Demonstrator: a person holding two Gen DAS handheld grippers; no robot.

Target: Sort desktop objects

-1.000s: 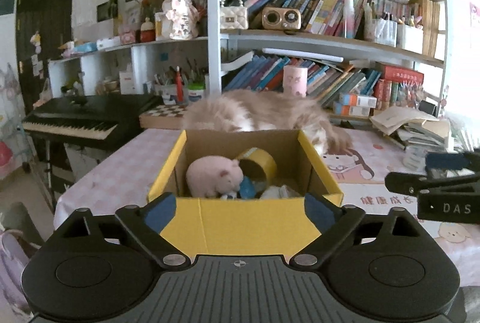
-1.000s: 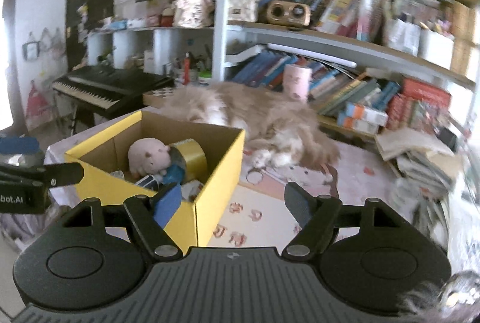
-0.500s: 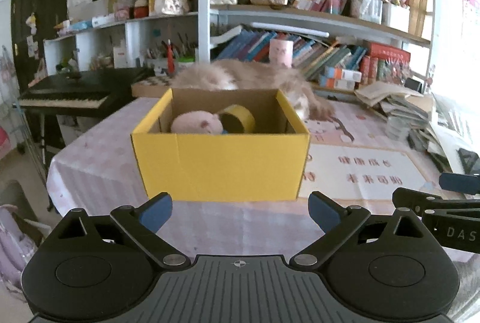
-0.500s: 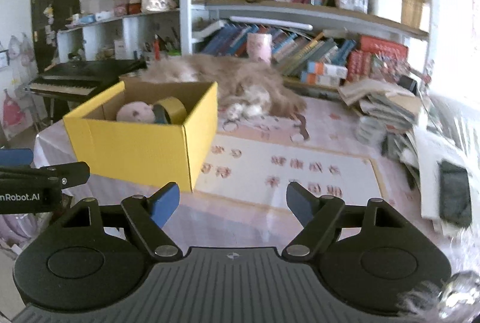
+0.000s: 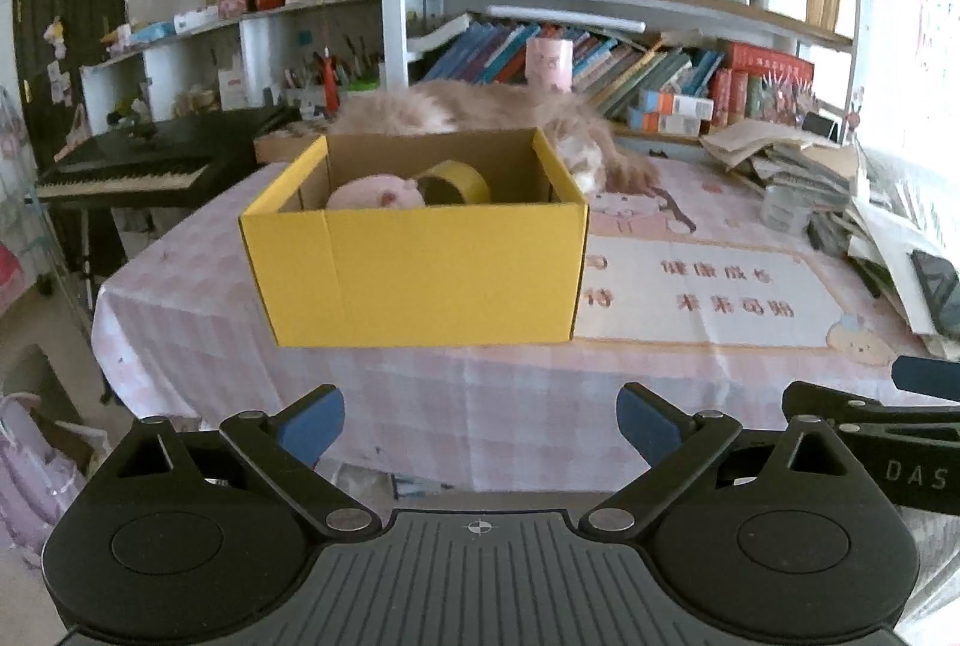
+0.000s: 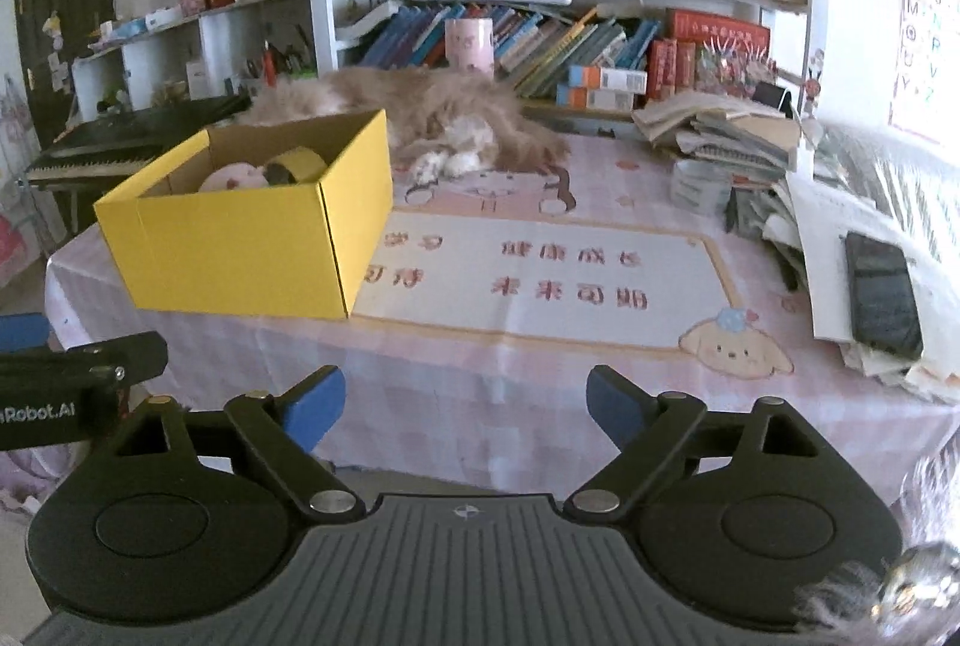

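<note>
A yellow cardboard box stands on the pink tablecloth. Inside it lie a pink plush pig and a yellow tape roll. My left gripper is open and empty, held off the table's front edge, well short of the box. My right gripper is open and empty, also off the front edge, to the right of the box.
A fluffy cat lies behind the box. A printed mat covers the table's middle. Stacked books and papers and a black phone sit at the right. A keyboard piano stands left.
Both grippers have drawn back and down from above the box to beyond the table's front edge. The box and its contents have stayed put.
</note>
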